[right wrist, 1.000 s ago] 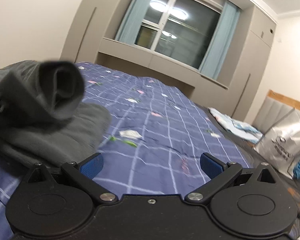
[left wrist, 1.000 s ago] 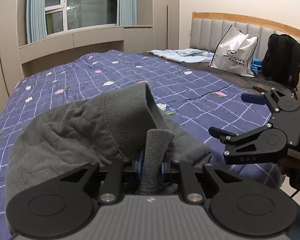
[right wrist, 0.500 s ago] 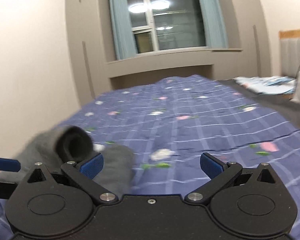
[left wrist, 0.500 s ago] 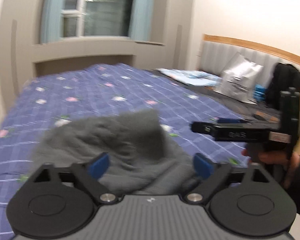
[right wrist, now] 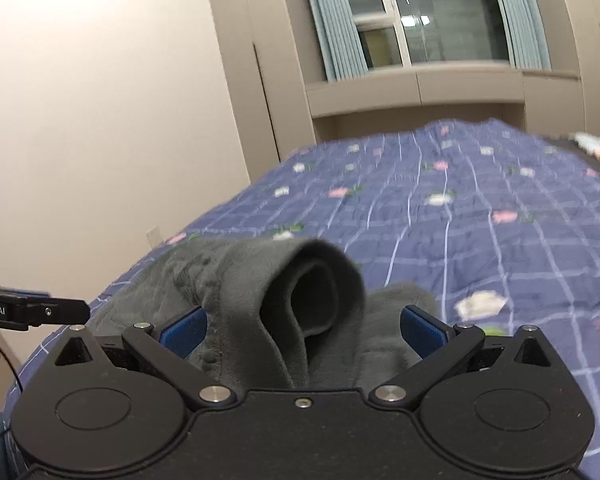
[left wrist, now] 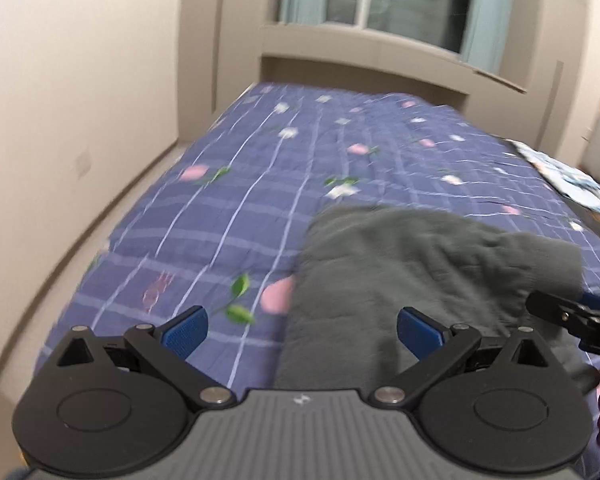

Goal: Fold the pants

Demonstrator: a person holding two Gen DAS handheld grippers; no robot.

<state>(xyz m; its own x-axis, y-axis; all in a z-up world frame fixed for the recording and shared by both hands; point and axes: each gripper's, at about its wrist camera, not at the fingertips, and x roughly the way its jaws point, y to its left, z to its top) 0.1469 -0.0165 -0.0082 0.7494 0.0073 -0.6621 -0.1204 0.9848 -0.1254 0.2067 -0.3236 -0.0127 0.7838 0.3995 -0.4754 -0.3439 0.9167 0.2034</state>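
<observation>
Grey fleece pants (left wrist: 412, 276) lie bunched in a pile on the blue checked bedspread (left wrist: 260, 184). My left gripper (left wrist: 302, 330) is open and empty, at the pile's left near edge. My right gripper (right wrist: 303, 330) is open; a curled-up fold of the pants (right wrist: 300, 300) stands between its blue pads (right wrist: 182, 330), not pinched. The right gripper's tip shows at the right edge of the left wrist view (left wrist: 568, 316), and the left gripper's tip at the left edge of the right wrist view (right wrist: 32, 310).
A beige wall (left wrist: 72, 92) runs close along the bed's left side. A window with curtains (right wrist: 416, 20) and a ledge lie beyond the far end. Light blue cloth (left wrist: 572, 184) lies at the far right of the bed.
My left gripper let go of the grey fold it pinched, opened, and swung left. My right gripper came in over the pile, so the curled fold now sits between its open fingers.
</observation>
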